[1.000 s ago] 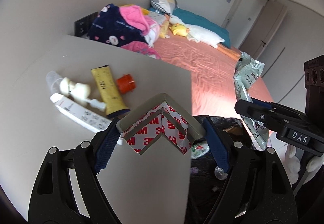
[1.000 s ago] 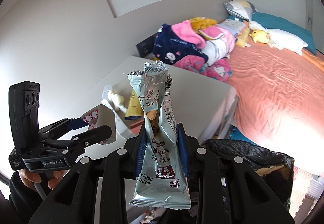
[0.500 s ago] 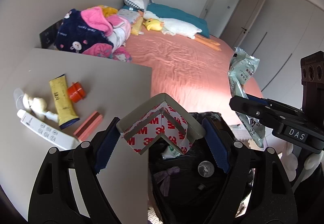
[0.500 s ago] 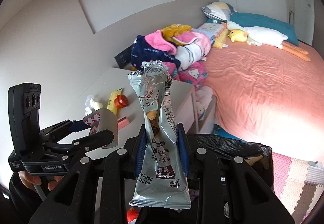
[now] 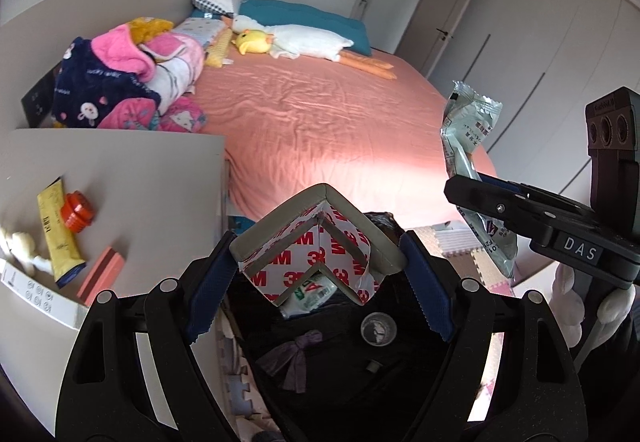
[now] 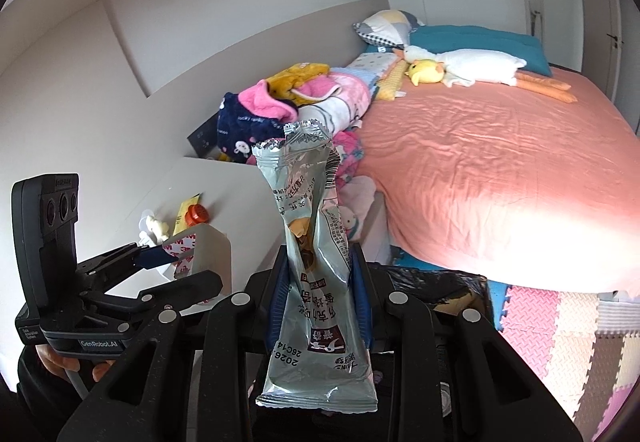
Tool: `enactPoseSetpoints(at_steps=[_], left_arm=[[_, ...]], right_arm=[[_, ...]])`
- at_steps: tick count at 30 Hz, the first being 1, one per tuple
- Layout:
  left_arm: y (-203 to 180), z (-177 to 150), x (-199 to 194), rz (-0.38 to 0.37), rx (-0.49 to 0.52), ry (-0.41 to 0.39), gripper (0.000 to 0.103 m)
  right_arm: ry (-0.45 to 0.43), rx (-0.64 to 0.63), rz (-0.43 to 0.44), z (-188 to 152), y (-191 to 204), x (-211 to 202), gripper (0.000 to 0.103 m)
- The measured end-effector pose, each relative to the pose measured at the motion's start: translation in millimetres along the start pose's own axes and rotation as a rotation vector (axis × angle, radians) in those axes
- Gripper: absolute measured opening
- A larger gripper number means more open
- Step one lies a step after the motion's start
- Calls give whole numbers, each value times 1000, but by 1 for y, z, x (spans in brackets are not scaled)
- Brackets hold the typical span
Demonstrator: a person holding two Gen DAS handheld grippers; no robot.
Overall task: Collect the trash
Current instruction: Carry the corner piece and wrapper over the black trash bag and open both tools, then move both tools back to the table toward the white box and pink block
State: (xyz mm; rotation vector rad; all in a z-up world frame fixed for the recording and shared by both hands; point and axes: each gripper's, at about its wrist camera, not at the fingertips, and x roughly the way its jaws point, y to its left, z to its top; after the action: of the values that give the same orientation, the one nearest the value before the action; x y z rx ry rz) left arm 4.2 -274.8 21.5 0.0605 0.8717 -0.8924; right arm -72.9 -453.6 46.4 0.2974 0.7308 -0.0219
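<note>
Corner guard (image 5: 320, 238): grey foam angle piece, inner faces covered in white backing printed with red 3M marks; pinched between the blue pads of the left gripper (image 5: 318, 282), apex up, held directly over the open black trash bag (image 5: 320, 354).
Same guard, right wrist view (image 6: 200, 254): seen side-on, clamped at the tip of the left gripper (image 6: 176, 270), beside the desk edge.
Snack wrapper (image 6: 316, 270): silvery-green foil pack with dark print, crumpled, standing upright; squeezed at mid-height between the right gripper (image 6: 318, 298) fingers, top flaring above them, bottom hanging below.
Same wrapper, left wrist view (image 5: 476, 178): held upright in the right gripper (image 5: 480, 194), right of the bag, bed behind it.
Left fingers: closed on the corner guard.
Right fingers: closed on the snack wrapper.
Trash bag contents: a green-and-white label (image 5: 316, 290), a small round lid (image 5: 378, 328), a purple bow (image 5: 296, 358) on the black plastic.
Trash bag, right wrist view (image 6: 448, 282): rim showing just behind the right gripper, on the foam floor mat (image 6: 560, 326).
Desk (image 5: 132, 178): pale grey, left of the bag; carrying a yellow tube (image 5: 58, 234), a red cap (image 5: 76, 212) touching the tube, a pink bar (image 5: 100, 276), a white strip with round icons (image 5: 32, 292), a small cream figure (image 5: 18, 246).
Bed (image 5: 320, 122): salmon sheet, beyond desk and bag; pile of pink and navy clothes (image 5: 128, 82) at its near-left corner, yellow-headed plush goose (image 5: 296, 40), teal pillow (image 5: 304, 18).
</note>
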Motion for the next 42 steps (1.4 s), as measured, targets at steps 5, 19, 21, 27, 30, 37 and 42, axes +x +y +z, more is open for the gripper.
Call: enactPoseSetpoints(at_steps=[5, 19, 21, 27, 30, 37, 42], left_arm=[[-20, 1, 9, -37, 43, 24, 79], [-35, -7, 41, -68, 3, 169, 97], [-33, -7, 41, -69, -9, 171, 97], [-28, -9, 37, -59, -20, 164, 97], [-25, -11, 34, -48, -27, 158, 97], [-11, -17, 23, 1, -55, 139, 97], [6, -20, 11, 36, -86, 123, 97]], right_arm=[[-13, 33, -28, -4, -17, -11, 31], [-98, 133, -105, -17, -50, -51, 75], [-98, 148, -112, -19, -56, -52, 75], [-85, 160, -113, -24, -61, -50, 75], [-80, 146, -106, -24, -55, -47, 75], [-60, 101, -76, -22, -37, -33, 75], [-39, 77, -44, -18, -21, -19, 75]])
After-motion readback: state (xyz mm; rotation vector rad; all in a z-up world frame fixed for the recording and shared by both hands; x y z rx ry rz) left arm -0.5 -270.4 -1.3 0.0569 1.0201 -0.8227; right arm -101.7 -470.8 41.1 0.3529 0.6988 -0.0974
